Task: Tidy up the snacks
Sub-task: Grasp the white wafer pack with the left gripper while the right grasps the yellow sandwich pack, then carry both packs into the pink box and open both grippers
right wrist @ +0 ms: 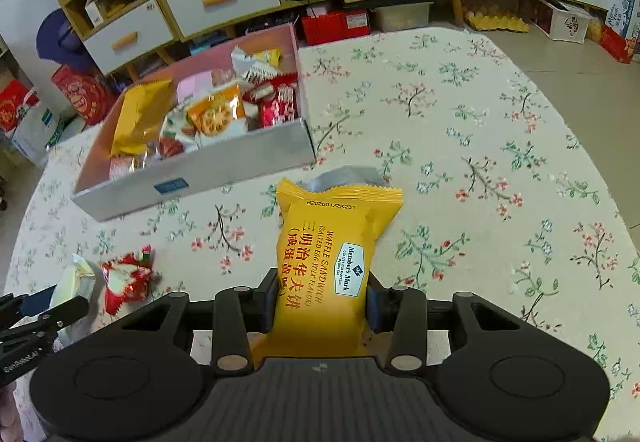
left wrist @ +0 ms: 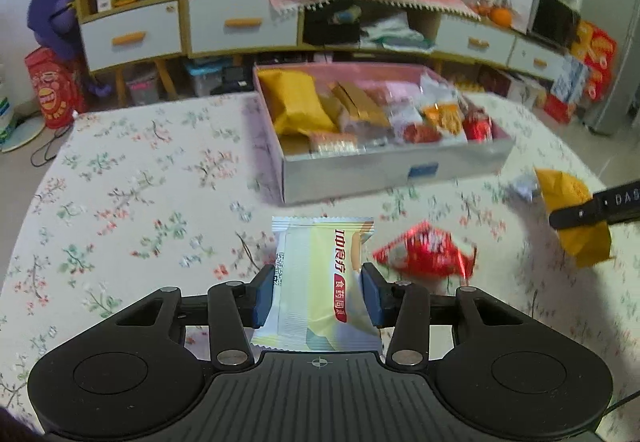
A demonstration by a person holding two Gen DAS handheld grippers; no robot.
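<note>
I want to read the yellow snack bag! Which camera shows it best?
The right wrist view: the yellow waffle sandwich bag sits front and centre in the right claw, print readable. The left wrist view shows it only small, at the edge.

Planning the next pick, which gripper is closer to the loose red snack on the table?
Left. The red snack lies just right of the left gripper; the right gripper, holding a yellow packet, is farther off, to the snack's right.
</note>
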